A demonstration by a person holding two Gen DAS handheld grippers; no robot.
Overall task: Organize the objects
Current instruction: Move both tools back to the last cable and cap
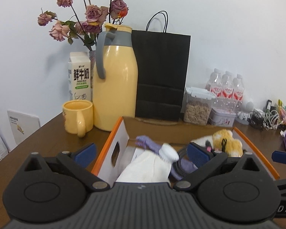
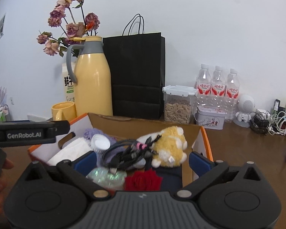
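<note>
Both tongs spread over box (image 2: 205, 133), rim clear

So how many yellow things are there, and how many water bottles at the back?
Yellow jug: 1
Yellow mug: 1
Yellow plush toy in the box: 1
Water bottles: 3
Total: 6

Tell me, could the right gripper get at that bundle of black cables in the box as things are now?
Probably yes. The right gripper is open and hangs right over the cardboard box, and the black cables lie on top of the pile. Nothing covers them, though the plush toy crowds one side.
</note>
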